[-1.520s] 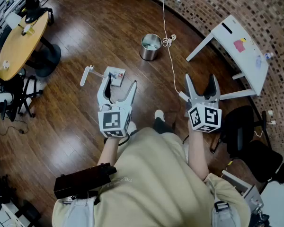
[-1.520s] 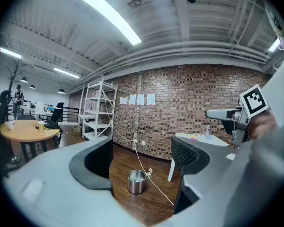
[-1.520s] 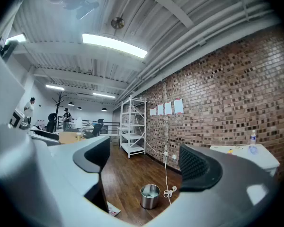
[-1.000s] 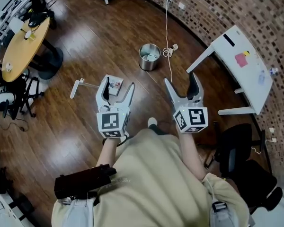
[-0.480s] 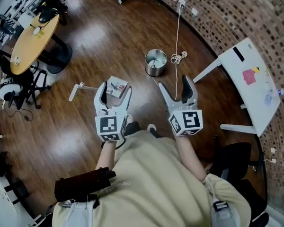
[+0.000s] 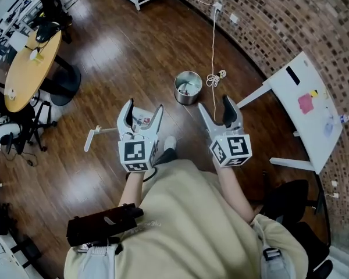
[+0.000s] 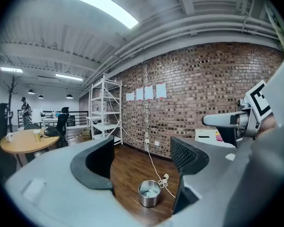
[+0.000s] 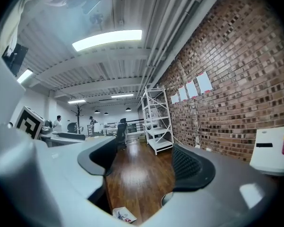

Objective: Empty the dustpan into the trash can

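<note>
Beige shirt [image 6: 186,225], grey left gripper [image 6: 142,106], grey right gripper [image 6: 214,103], black-and-white marker cubes [image 6: 136,154]

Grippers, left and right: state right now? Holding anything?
Left gripper: open, nothing between the jaws.
Right gripper: open, empty; jaws have just been closing partway.

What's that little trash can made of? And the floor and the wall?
Trash can: looks like metal, silvery and shiny, with bright glints on its side.
Floor: seems to be wood or wood-look planks, brown and glossy; long board lines and lamp reflections show.
Wall: brick, rough and matt, made of small blocks with pale joints.
</note>
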`<state>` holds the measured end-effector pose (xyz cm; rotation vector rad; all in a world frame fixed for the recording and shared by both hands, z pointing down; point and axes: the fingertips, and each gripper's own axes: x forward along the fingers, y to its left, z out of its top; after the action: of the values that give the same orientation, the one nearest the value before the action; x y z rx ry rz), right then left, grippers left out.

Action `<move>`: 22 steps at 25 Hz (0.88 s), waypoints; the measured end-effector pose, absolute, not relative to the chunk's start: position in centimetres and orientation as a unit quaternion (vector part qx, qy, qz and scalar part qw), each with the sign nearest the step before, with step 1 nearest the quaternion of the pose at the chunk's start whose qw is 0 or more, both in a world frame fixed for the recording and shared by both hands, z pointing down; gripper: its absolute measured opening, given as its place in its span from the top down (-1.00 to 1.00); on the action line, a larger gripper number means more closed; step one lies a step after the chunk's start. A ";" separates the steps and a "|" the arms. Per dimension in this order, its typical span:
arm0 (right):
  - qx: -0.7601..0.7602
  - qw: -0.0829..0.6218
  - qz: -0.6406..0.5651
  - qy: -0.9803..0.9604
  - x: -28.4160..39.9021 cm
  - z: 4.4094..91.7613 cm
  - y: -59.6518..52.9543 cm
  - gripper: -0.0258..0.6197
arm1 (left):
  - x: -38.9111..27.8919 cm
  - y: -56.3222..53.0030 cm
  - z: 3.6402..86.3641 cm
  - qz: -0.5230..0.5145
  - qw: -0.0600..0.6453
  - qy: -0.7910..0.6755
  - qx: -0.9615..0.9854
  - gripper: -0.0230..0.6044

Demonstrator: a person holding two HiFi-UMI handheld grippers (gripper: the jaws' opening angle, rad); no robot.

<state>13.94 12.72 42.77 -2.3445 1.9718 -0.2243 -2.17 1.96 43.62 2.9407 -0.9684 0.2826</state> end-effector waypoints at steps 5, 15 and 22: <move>-0.762 0.035 -0.054 0.644 15.4 41.3 6.1 -0.16 | 0.0 -4.8 43.5 0.068 0.014 -0.301 0.951 -0.16; -0.708 0.024 -0.087 0.701 15.1 42.9 -3.3 -0.12 | 0.1 -11.7 44.9 0.087 0.042 -0.350 0.932 -0.13; -0.625 0.030 -0.108 0.773 16.1 44.2 -10.6 -0.10 | 0.2 -15.2 45.6 0.099 0.025 -0.439 0.893 -0.12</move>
<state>16.06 -10.62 44.24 -1.9270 2.3817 -0.3325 0.23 -15.24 45.57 2.7605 -1.3581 0.3064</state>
